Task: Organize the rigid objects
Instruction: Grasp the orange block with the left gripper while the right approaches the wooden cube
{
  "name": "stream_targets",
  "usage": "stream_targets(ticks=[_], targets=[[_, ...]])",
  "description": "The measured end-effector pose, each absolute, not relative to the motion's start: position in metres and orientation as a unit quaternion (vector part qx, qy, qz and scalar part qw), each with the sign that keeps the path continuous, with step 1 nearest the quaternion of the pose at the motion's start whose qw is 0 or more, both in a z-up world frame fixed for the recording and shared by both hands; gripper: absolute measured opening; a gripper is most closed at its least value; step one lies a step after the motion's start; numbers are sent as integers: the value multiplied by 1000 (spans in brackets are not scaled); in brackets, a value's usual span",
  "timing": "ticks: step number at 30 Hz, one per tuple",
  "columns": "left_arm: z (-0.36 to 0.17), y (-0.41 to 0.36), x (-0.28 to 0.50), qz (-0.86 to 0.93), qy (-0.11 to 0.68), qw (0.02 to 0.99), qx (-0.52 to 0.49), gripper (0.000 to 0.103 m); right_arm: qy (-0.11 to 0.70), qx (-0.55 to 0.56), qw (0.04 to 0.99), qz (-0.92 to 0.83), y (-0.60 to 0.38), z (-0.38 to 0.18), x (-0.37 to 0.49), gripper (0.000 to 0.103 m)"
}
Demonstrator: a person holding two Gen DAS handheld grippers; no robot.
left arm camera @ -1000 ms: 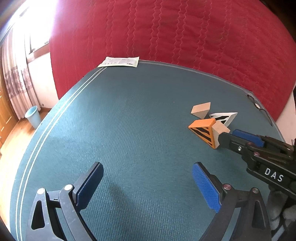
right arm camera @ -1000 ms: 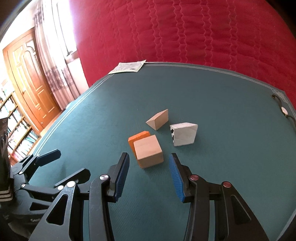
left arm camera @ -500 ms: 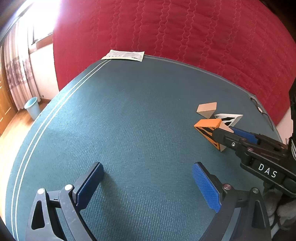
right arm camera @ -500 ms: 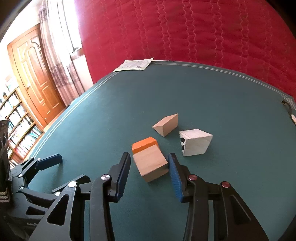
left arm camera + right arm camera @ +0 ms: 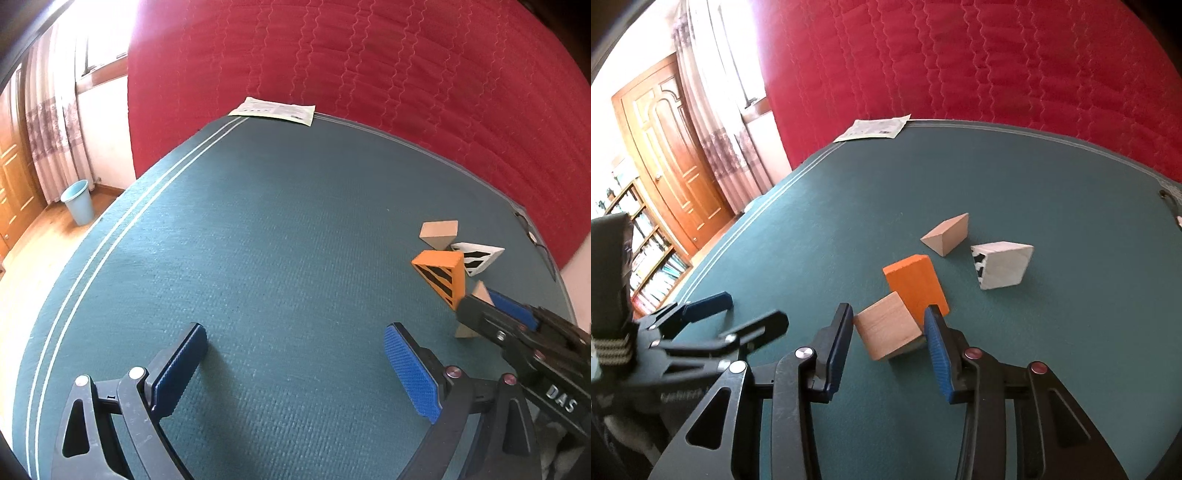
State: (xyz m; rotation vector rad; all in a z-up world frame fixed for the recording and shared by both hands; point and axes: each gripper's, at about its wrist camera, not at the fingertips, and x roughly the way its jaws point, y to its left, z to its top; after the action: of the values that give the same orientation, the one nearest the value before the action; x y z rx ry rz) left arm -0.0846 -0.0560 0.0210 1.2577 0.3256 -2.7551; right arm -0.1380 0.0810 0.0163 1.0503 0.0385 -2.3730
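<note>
Green table (image 5: 1052,369); right gripper (image 5: 888,341) clamps wooden block (image 5: 888,330).

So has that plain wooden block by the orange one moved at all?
Yes. The wooden block has been pulled back from the orange block and tipped up between the right gripper fingers.

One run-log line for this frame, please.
right gripper: closing around plain wood block, contact unclear | left gripper: open, empty | orange wedge, white wedge, plain wedge: on mat

My left hand-held gripper (image 5: 291,373) hangs low, jaws spread wide, nothing between them. My right hand-held gripper (image 5: 888,328), jaws narrowed, both pads touching what sits between.
</note>
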Motion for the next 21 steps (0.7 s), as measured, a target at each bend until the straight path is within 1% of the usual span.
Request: stream_targets(ticks=[3, 11, 14, 21], targets=[[21, -54, -84, -904, 101, 49, 411, 99, 14, 387, 258, -885, 88, 19, -132, 41], [23, -49, -89, -905, 84, 65, 412, 98, -23, 384, 246, -889, 118, 23, -115, 41], [25, -39, -90, -907, 68, 66, 411, 98, -37, 382, 243, -891, 130, 23, -105, 41], [31, -11, -104, -905, 62, 57, 416, 98, -57, 374, 231, -896, 156, 25, -81, 41]])
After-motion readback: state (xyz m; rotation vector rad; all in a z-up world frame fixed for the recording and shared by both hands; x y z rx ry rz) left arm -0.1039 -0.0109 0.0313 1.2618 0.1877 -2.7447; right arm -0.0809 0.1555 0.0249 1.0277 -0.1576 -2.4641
